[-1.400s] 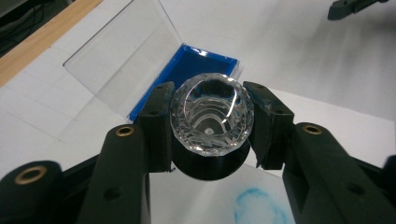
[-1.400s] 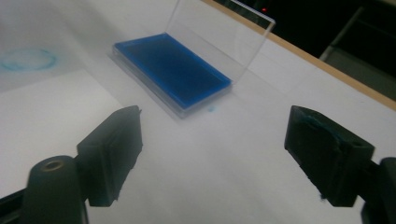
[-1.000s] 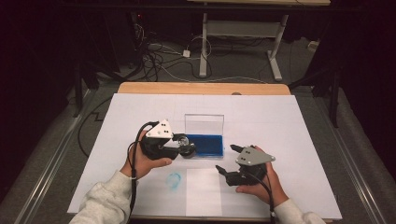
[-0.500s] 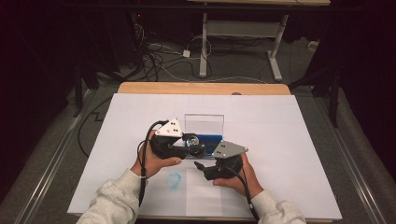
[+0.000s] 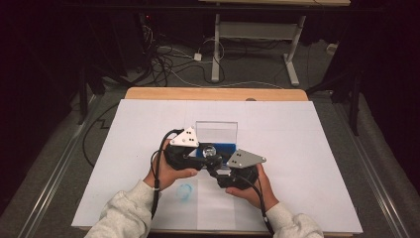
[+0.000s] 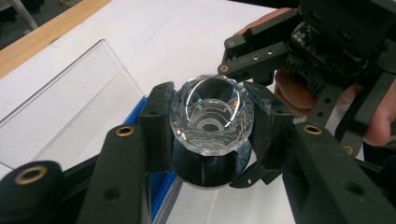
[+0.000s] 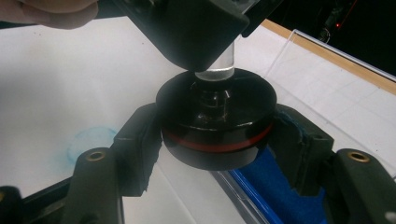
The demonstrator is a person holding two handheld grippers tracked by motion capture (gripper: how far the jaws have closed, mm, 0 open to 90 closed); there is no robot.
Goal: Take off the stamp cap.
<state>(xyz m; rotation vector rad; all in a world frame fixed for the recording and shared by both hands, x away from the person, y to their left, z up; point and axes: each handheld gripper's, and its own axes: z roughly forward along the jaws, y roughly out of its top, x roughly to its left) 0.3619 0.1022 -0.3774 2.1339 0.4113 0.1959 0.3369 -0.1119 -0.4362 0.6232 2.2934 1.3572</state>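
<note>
A faceted clear crystal knob (image 6: pixel 212 112) sits on a round black base (image 7: pixel 215 116) with a red ring. My left gripper (image 6: pixel 212 116) is shut on the crystal top, its pads (image 6: pixel 156 123) pressing both sides. My right gripper (image 7: pixel 217 140) is shut on the black base from below, one jaw on each side. In the high view both grippers meet at the piece (image 5: pixel 209 150), the left gripper (image 5: pixel 190 151) from the left and the right gripper (image 5: pixel 233 171) from the right, just in front of the clear box (image 5: pixel 216 133).
The clear plastic box with a blue foam lining (image 7: pixel 275 186) stands open behind the grippers on the white table cover (image 5: pixel 307 144). A faint blue circular stain (image 5: pixel 185 191) marks the sheet near the front. The wooden table edge (image 5: pixel 213 93) runs along the back.
My right gripper moved left from the front right and closed on the black base. The left gripper stayed by the box holding the crystal.
</note>
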